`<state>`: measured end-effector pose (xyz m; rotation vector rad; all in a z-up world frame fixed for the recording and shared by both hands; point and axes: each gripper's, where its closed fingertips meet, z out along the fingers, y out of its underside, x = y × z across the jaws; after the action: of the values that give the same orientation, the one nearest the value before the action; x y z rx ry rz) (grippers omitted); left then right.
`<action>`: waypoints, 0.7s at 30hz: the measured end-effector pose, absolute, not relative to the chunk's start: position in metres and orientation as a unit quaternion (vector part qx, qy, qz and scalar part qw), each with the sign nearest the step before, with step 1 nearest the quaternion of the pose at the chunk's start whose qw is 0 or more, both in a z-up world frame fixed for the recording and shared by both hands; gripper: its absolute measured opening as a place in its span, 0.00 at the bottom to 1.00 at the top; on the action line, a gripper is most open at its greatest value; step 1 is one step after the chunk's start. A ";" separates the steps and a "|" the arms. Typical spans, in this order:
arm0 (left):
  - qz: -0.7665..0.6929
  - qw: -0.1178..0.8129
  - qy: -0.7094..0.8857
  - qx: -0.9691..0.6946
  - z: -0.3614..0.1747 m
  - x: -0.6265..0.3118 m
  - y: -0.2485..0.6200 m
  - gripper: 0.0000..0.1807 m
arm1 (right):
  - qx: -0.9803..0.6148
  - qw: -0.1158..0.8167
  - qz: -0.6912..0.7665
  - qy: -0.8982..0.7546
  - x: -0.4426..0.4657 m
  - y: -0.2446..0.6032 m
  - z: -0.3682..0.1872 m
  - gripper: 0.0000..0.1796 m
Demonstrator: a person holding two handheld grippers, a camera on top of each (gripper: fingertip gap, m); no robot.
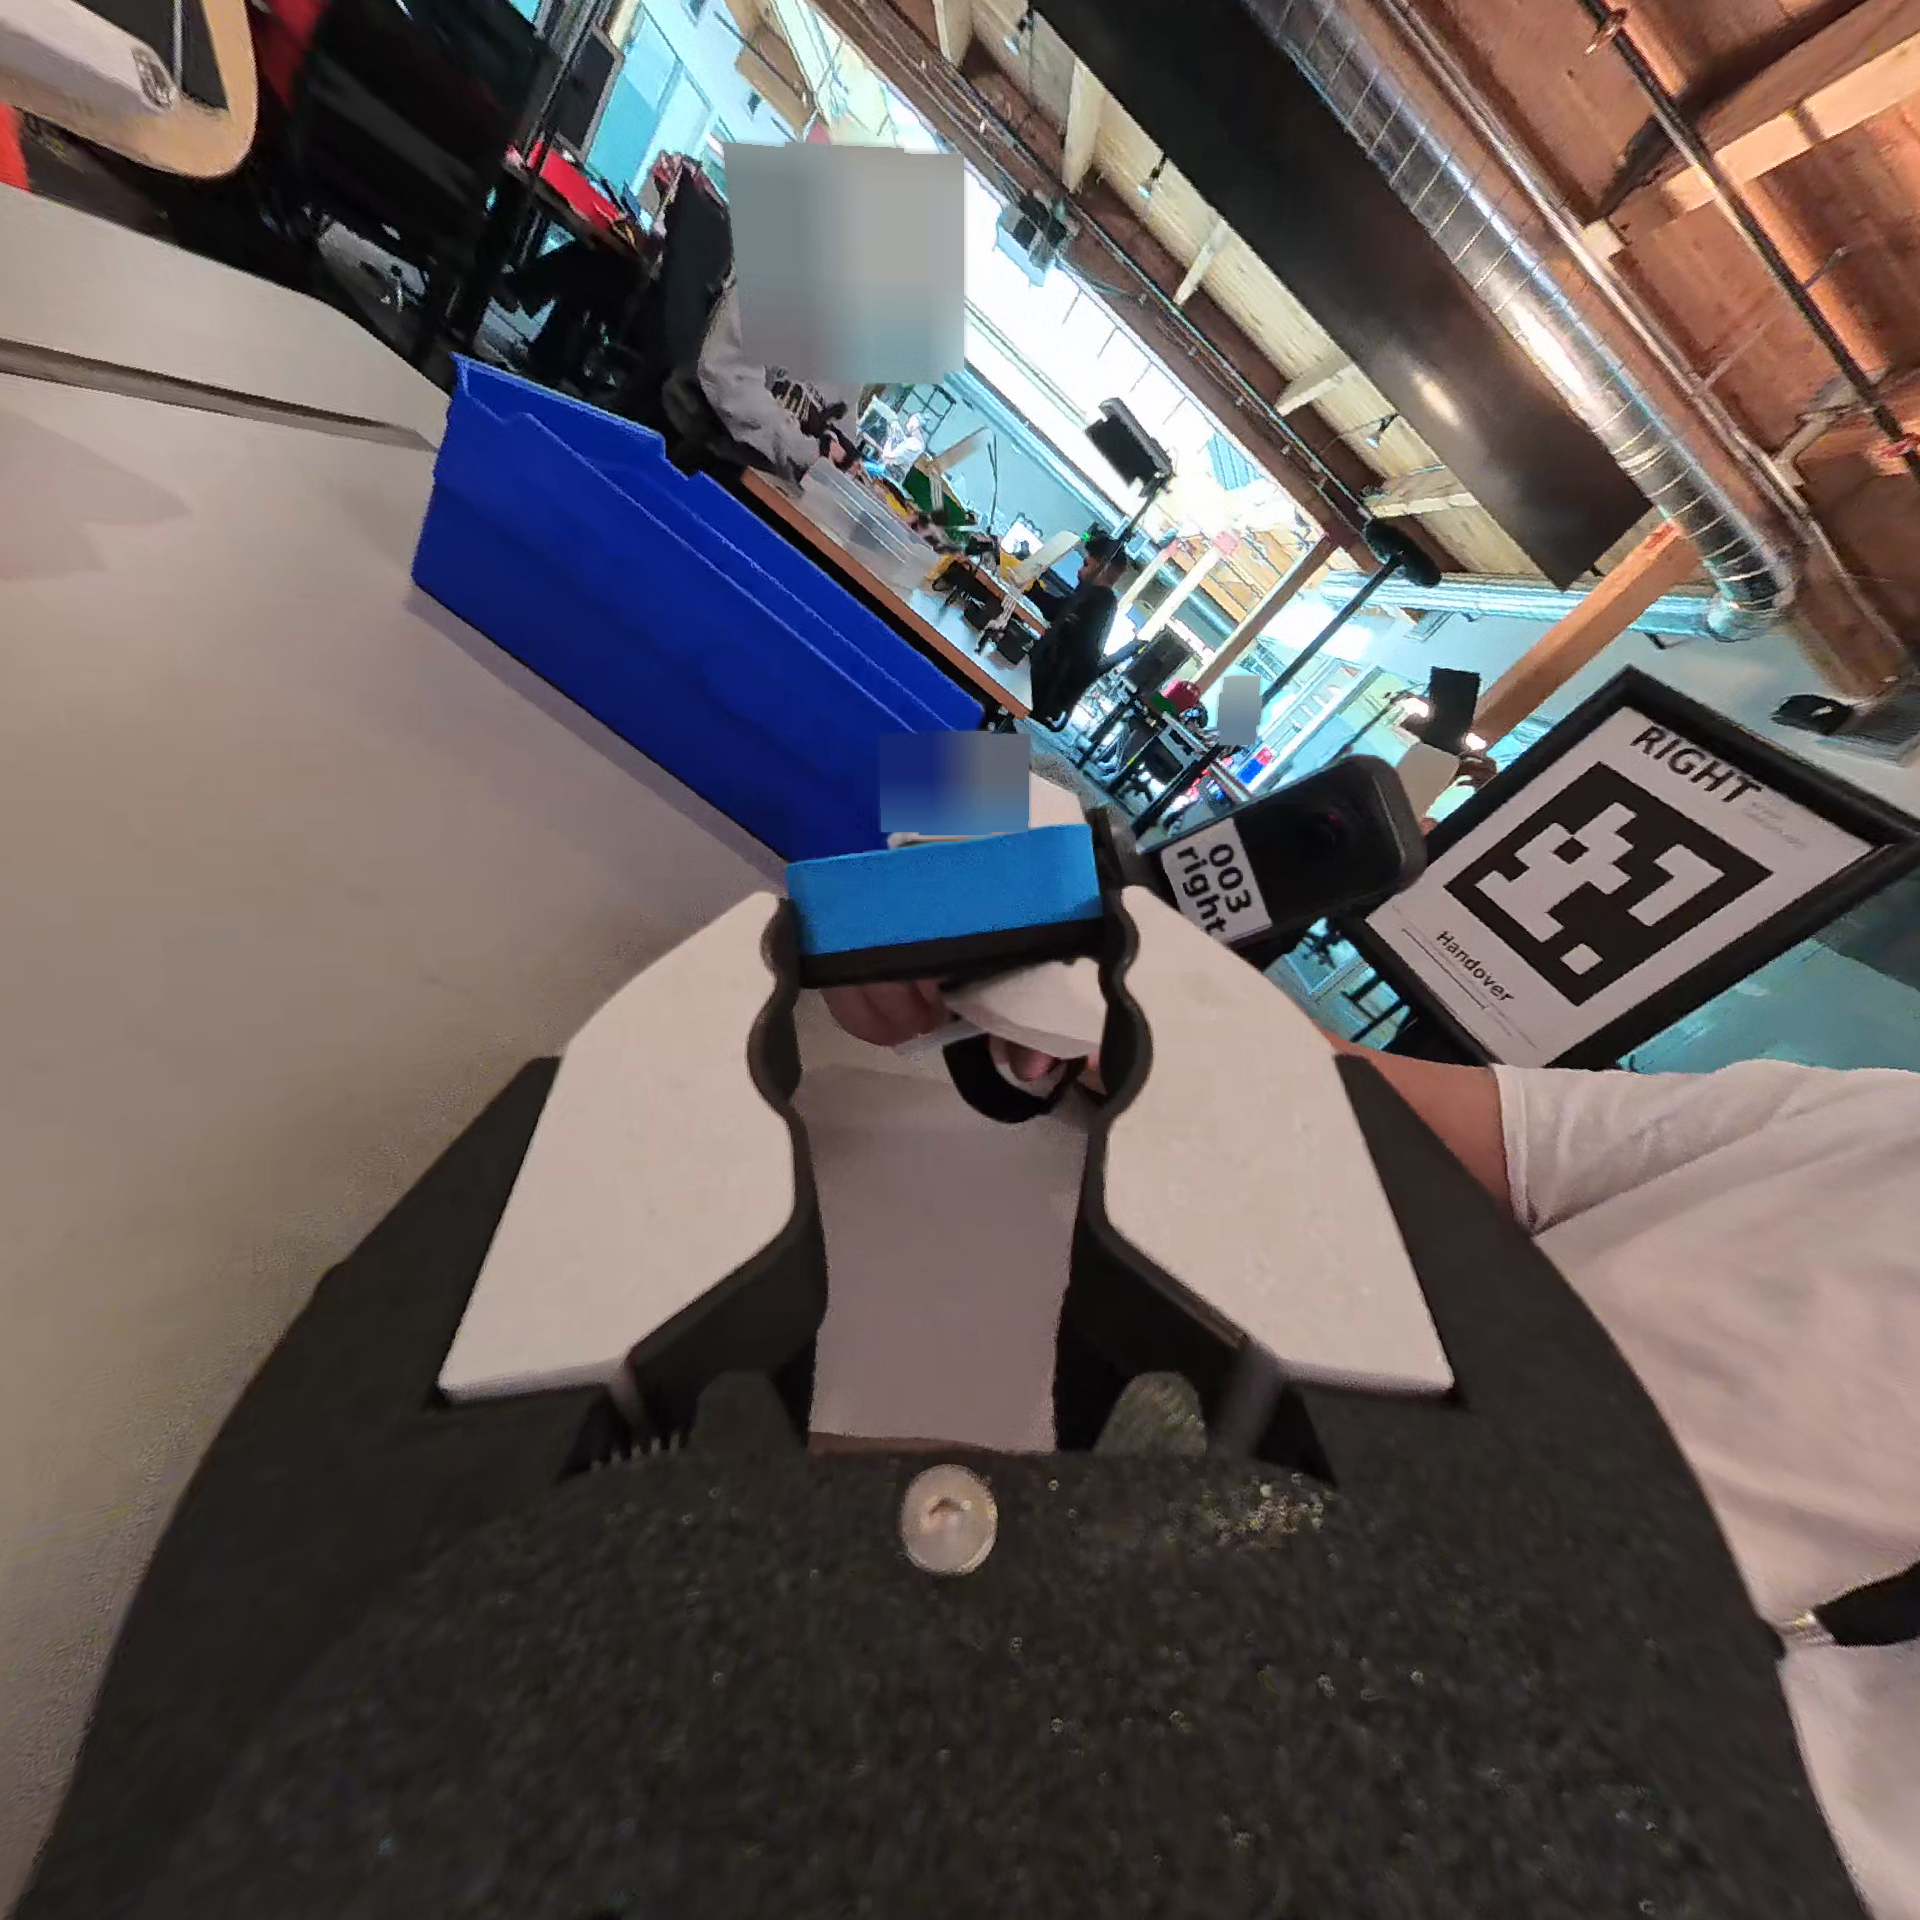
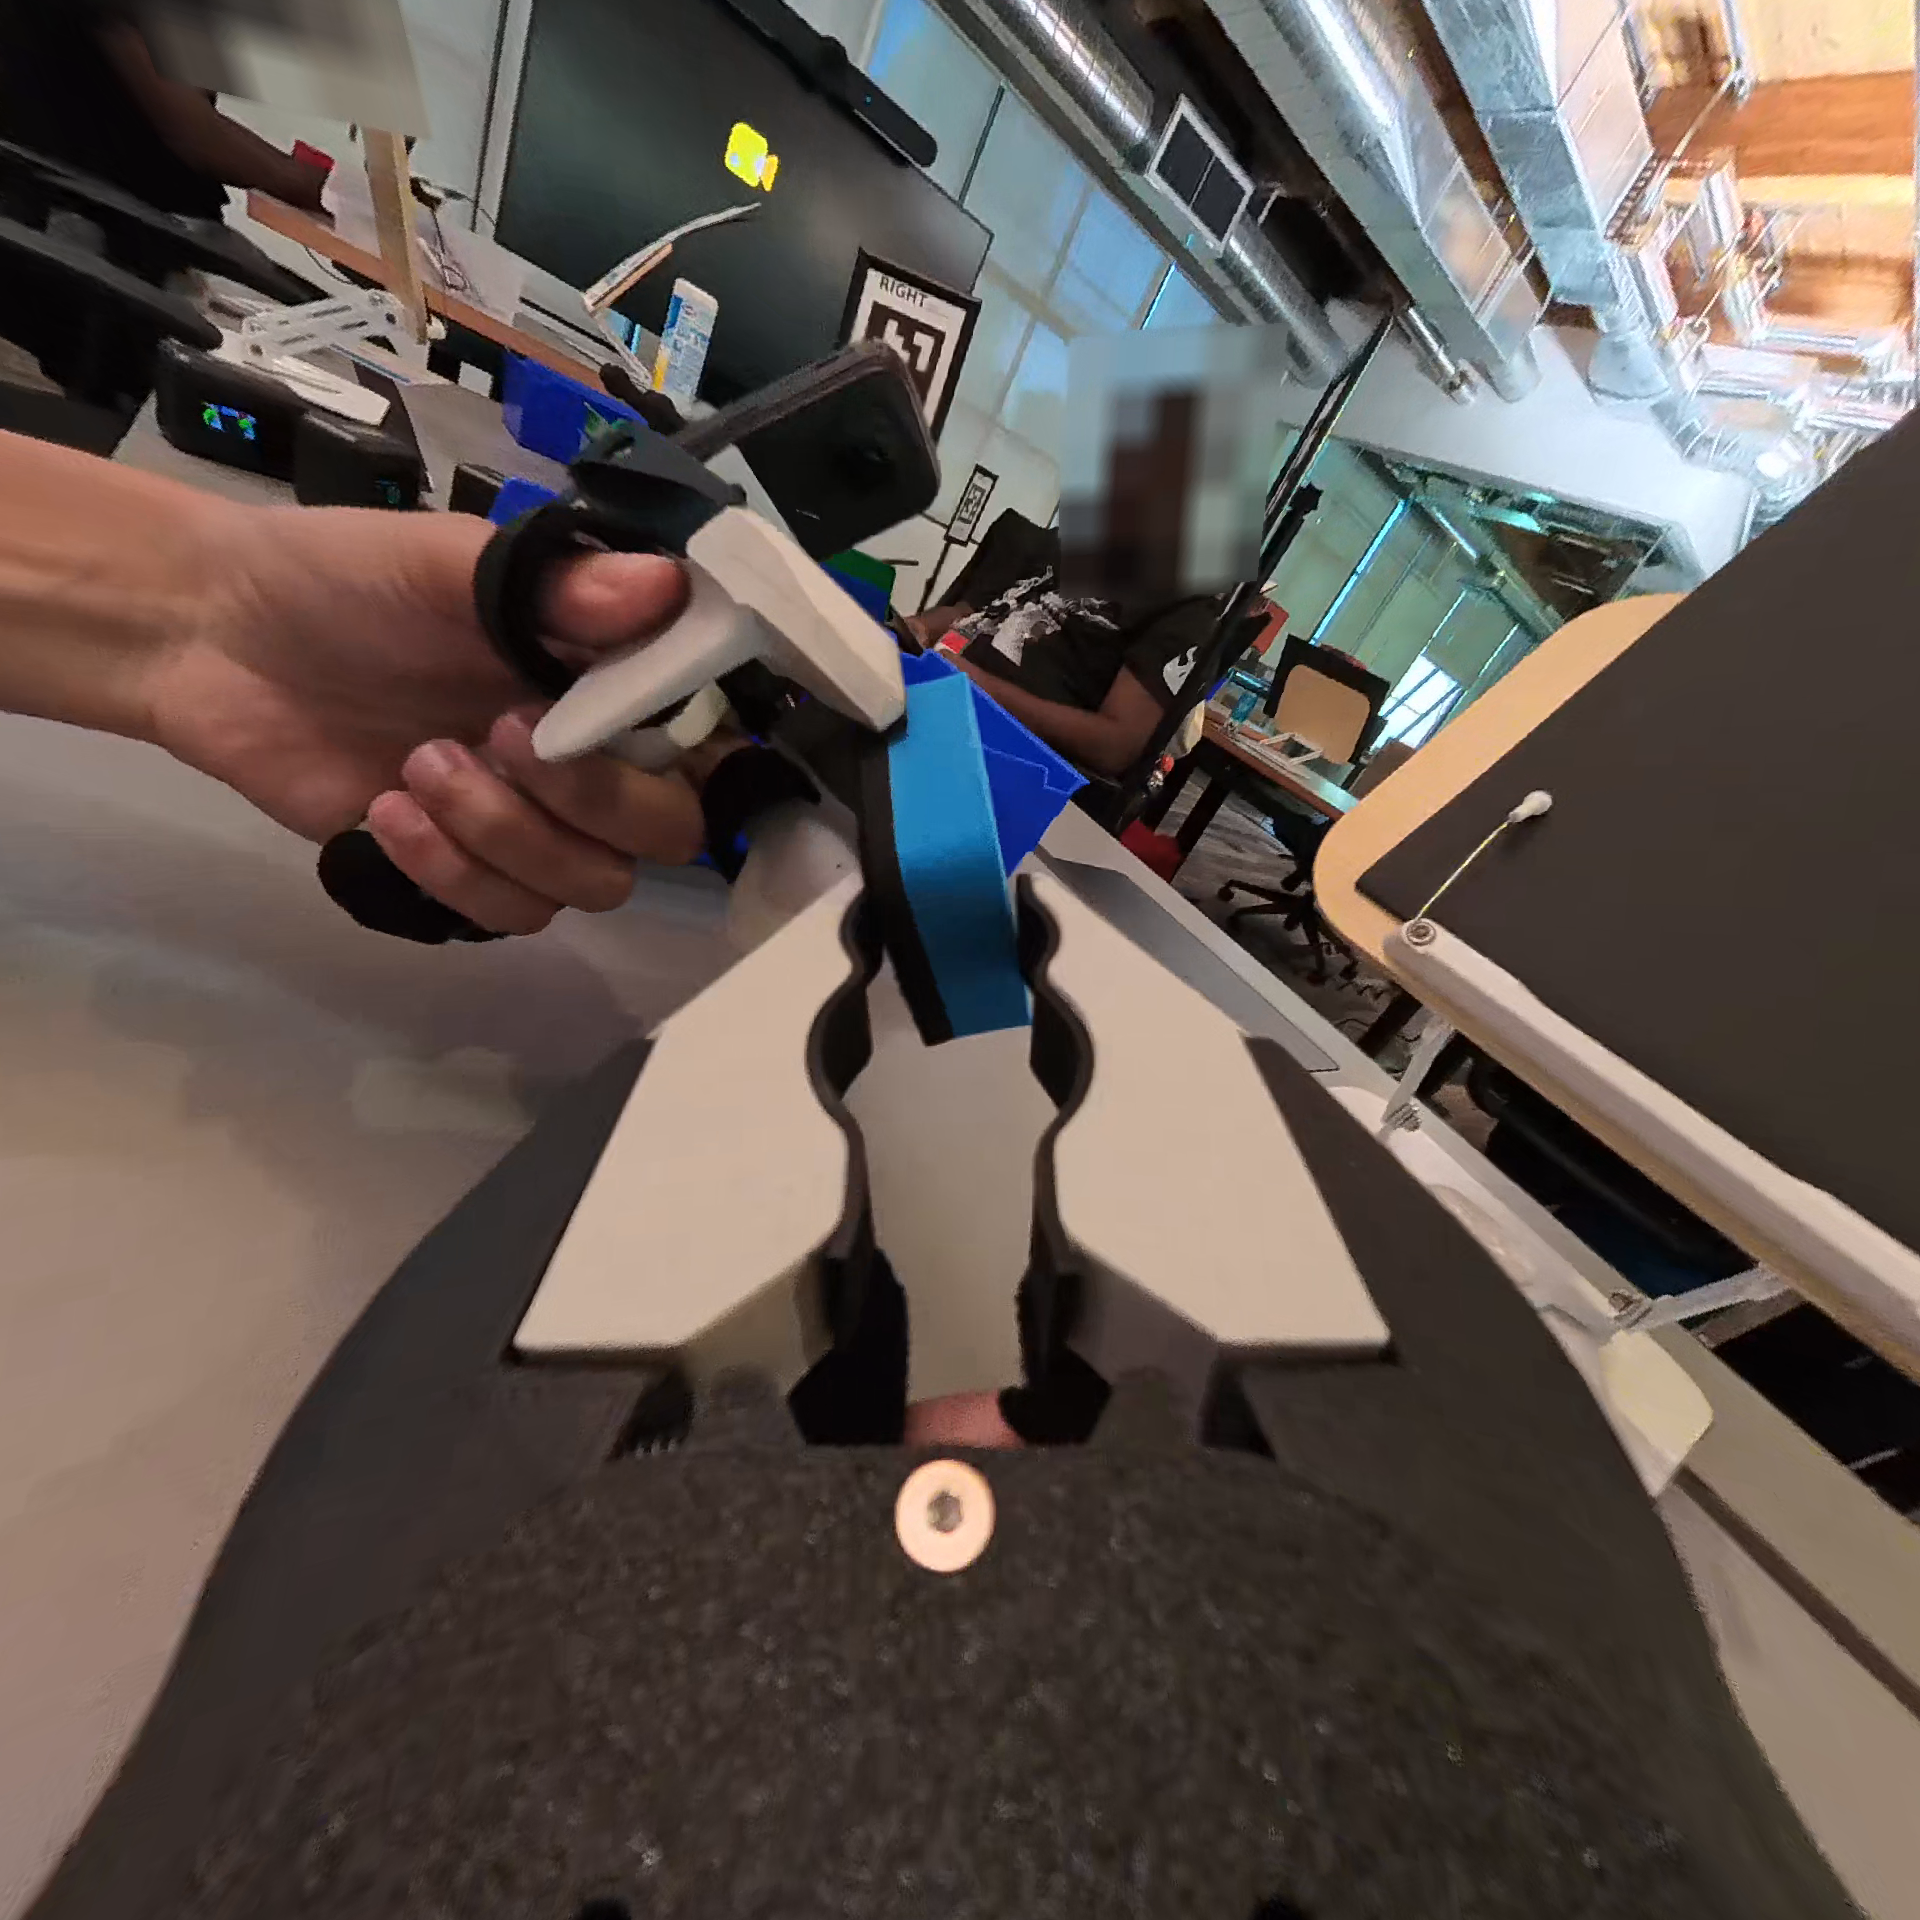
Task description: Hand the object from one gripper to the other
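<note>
A blue foam block with a black backing (image 1: 940, 899) is held above the white table (image 1: 208, 831). My left gripper (image 1: 945, 935) is shut on it, with a fingertip pressing each end. In the right wrist view the block (image 2: 951, 904) stands on end between the tips of my right gripper (image 2: 940, 935), whose jaws touch its black and blue faces. The left gripper's white fingers (image 2: 810, 613) clamp its upper end there. In the left wrist view the right gripper's camera body (image 1: 1330, 831) and hand show behind the block; its fingertips are hidden.
A blue plastic bin (image 1: 644, 582) stands on the table just behind the block and also shows in the right wrist view (image 2: 1023, 769). A framed marker sign (image 1: 1610, 883) stands at the right. A black board with a wooden rim (image 2: 1662, 831) is close on the right. People sit at desks beyond. My left and right fingertips are right by each other.
</note>
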<state>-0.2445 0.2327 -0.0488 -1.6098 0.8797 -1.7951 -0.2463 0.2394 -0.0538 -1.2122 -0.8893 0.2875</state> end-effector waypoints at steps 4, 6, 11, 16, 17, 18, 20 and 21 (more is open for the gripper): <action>-0.664 0.289 0.338 -0.600 -0.051 -0.244 0.232 0.30 | -0.556 0.701 0.143 -0.423 -0.245 0.240 -0.056 0.13; -0.645 0.306 0.360 -0.601 -0.056 -0.245 0.232 0.31 | -0.566 0.688 0.177 -0.418 -0.243 0.240 -0.056 0.13; -0.566 0.390 0.413 -0.597 -0.071 -0.253 0.242 0.31 | -0.590 0.691 0.100 -0.407 -0.218 0.261 -0.058 0.13; -0.490 0.453 0.381 -0.640 -0.064 -0.255 0.266 0.34 | -0.605 0.638 -0.183 -0.440 -0.192 0.283 -0.075 0.13; -0.475 0.451 0.388 -0.648 -0.064 -0.253 0.265 0.33 | -0.595 0.627 -0.224 -0.451 -0.195 0.284 -0.076 0.13; -0.456 0.451 0.401 -0.654 -0.066 -0.250 0.263 0.33 | -0.586 0.615 -0.254 -0.463 -0.200 0.282 -0.079 0.13; -0.406 0.457 0.430 -0.665 -0.072 -0.245 0.261 0.34 | -0.570 0.598 -0.293 -0.481 -0.213 0.278 -0.084 0.13; -0.381 0.462 0.441 -0.668 -0.075 -0.243 0.261 0.35 | -0.564 0.593 -0.308 -0.485 -0.218 0.276 -0.084 0.13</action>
<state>-0.2434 0.2605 -0.0754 -1.6439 1.0842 -0.9377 -0.2183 0.2759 -0.0845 -1.3106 -1.1279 -0.7169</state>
